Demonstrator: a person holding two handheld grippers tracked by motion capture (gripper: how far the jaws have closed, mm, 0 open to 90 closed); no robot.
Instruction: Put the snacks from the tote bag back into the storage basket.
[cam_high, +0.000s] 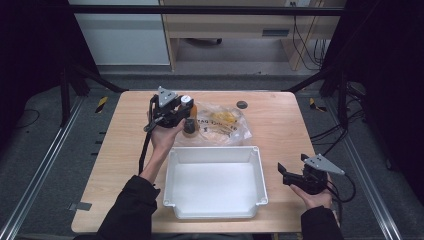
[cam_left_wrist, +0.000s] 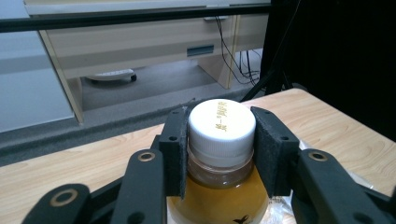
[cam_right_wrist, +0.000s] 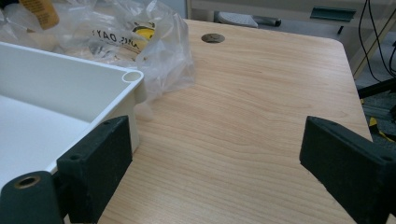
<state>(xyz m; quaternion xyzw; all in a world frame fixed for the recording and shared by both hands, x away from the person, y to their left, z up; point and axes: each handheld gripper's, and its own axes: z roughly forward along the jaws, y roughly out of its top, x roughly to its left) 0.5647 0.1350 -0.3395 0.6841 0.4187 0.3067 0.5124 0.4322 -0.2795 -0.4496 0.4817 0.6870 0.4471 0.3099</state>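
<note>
bottle (cam_left_wrist: 219, 186) pinched at its cap (cam_left_wrist: 221, 126) by left tool (cam_left_wrist: 219, 149); smooth cap could slip. right tool (cam_right_wrist: 224, 168) wide, idle.

Grey floor (cam_high: 45, 150), pale wooden desk (cam_high: 225, 22) behind, dark curtains (cam_high: 30, 45).

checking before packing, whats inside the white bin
The white bin holds nothing on its visible floor. Its near wall hides a strip of floor from the right claw's view.

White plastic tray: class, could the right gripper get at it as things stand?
Probably yes: the right gripper is open beside the white plastic tray, with bare wooden table between.
</note>
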